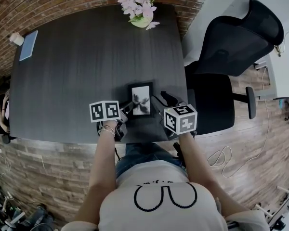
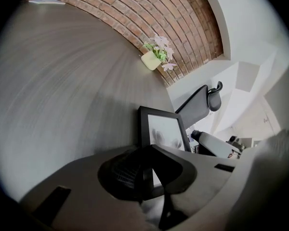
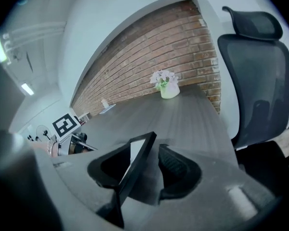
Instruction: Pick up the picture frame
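On the dark table [image 1: 62,81], left gripper [image 2: 147,177] clamped the black rectangular picture frame [image 1: 141,99] edgewise — probably stiff, light, fragile; right gripper [image 3: 151,154] straddled it, unclosed.

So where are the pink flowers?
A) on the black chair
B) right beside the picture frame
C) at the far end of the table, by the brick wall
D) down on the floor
C: the flowers stand at the far edge of the table, next to the brick wall, while the picture frame is at the near edge.
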`<state>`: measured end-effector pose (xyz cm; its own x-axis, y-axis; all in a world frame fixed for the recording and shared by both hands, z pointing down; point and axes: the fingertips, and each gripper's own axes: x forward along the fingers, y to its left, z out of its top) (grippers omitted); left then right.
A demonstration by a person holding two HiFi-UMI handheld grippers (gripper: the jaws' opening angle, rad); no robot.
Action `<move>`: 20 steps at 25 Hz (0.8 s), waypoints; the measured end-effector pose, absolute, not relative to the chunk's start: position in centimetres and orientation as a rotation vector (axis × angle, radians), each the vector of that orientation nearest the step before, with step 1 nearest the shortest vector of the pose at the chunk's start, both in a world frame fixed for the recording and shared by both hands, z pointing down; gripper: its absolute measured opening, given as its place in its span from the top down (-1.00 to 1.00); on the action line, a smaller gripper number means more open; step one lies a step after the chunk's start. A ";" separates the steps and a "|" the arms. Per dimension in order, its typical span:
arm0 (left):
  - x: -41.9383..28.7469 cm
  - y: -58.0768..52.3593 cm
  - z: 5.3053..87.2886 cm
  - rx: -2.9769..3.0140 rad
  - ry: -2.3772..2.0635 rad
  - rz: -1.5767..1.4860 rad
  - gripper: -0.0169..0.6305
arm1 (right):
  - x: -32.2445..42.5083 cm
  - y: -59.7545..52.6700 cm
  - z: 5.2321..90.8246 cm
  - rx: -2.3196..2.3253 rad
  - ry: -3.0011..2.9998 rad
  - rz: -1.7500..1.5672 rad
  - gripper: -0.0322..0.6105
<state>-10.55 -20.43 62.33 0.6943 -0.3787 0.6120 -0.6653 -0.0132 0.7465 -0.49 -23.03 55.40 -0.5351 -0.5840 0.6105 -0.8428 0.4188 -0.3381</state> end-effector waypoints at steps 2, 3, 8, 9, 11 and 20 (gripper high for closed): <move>-10.5 -20.4 62.3 1.628 -0.862 0.276 0.73 | -0.8 -22.9 56.2 1.191 -2.271 0.993 0.33; -10.5 -20.4 62.3 1.627 -0.860 0.275 0.73 | -1.0 -22.8 56.6 1.176 -2.266 1.047 0.33; -10.5 -20.4 62.2 1.624 -0.854 0.273 0.73 | -2.2 -22.3 58.0 1.097 -2.238 1.274 0.33; -10.5 -20.4 62.2 1.624 -0.854 0.272 0.73 | -2.5 -22.2 58.4 1.080 -2.228 1.325 0.33; -10.5 -20.4 62.2 1.625 -0.857 0.271 0.73 | -2.9 -21.9 59.2 1.047 -2.208 1.428 0.33; -10.6 -20.5 62.3 1.616 -0.865 0.256 0.73 | -5.0 -21.5 60.6 0.914 -2.148 1.781 0.48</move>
<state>-10.57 -20.53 62.28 0.6969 -0.3881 0.6031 -0.6535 0.0028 0.7569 -5.00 -21.50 60.57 -0.7875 -0.3269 0.5224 -0.5739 0.0801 -0.8150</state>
